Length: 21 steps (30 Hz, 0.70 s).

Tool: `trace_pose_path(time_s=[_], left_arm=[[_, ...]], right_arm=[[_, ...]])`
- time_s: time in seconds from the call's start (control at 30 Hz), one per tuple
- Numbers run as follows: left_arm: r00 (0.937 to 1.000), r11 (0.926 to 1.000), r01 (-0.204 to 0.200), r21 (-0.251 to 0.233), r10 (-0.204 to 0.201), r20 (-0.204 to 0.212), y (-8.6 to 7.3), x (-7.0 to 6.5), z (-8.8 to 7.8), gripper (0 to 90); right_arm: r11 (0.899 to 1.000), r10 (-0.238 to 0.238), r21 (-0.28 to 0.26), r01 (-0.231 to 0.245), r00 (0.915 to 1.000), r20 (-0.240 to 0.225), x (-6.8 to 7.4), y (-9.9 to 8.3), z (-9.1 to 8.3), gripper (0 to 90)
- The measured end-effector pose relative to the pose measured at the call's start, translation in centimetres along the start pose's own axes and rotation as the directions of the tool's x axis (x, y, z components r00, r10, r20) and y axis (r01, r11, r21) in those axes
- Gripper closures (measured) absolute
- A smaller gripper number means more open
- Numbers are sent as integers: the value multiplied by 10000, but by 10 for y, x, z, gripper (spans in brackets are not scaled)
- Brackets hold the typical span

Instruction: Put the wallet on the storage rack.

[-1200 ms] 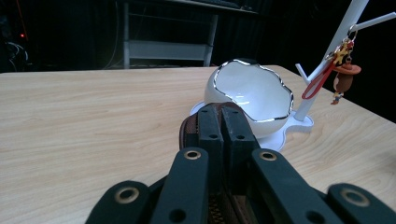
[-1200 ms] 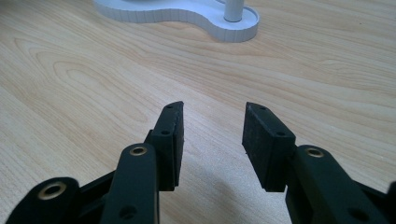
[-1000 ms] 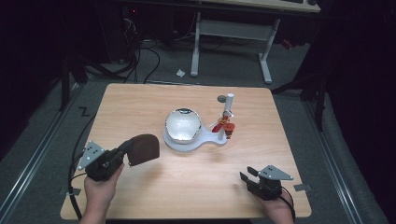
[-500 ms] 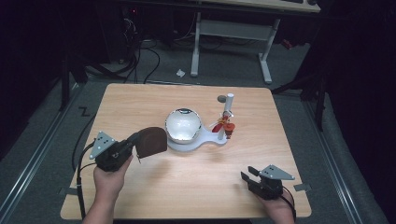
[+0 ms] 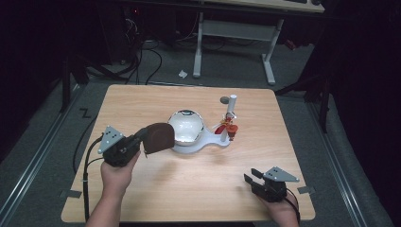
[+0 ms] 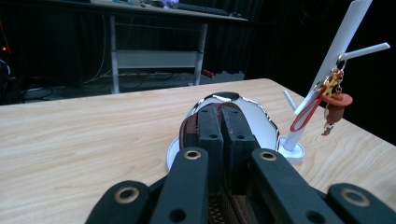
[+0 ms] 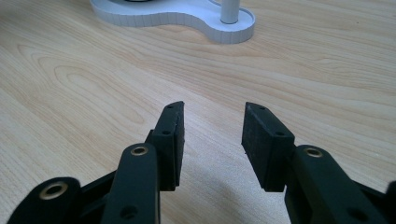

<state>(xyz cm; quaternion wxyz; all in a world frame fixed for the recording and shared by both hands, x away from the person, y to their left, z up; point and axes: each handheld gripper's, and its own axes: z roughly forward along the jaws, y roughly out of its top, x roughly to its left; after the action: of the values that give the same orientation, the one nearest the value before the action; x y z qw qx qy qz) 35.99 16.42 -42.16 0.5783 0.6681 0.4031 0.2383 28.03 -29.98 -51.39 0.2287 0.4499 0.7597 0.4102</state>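
My left gripper (image 5: 144, 137) is shut on the rim of a brown, cap-shaped woven piece (image 5: 159, 136), held just left of a shiny silver dome (image 5: 187, 125). The dome sits on a white base (image 5: 210, 144) with a white pegged post (image 5: 230, 109); a red and orange keychain (image 5: 230, 128) hangs from a peg. In the left gripper view the shut jaws (image 6: 221, 112) pinch the brown piece (image 6: 188, 129) in front of the dome (image 6: 259, 127), with the post (image 6: 329, 65) and keychain (image 6: 334, 100) at right. My right gripper (image 5: 251, 176) rests open near the table's front right; nothing lies between its jaws (image 7: 212, 109).
The wooden table (image 5: 142, 101) holds the white base (image 7: 187, 18) at its middle. Beyond the far edge stand a white desk frame (image 5: 231, 33) and cables on a dark floor. Bits of tape (image 5: 68, 193) mark the front corners.
My left gripper has carried the brown piece up and to the right, from the table's front left up to the dome's left side. The right gripper has stayed put.
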Motion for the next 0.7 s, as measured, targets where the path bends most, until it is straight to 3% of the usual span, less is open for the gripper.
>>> trace_pose_path(time_s=[0.7], left_arm=[[9998, 9997, -161, 177, 162, -65, 25, -13, 40, 879]], right_arm=[[9999, 101, -102, -103, 9998, -157, -2, 0, -2, 597]])
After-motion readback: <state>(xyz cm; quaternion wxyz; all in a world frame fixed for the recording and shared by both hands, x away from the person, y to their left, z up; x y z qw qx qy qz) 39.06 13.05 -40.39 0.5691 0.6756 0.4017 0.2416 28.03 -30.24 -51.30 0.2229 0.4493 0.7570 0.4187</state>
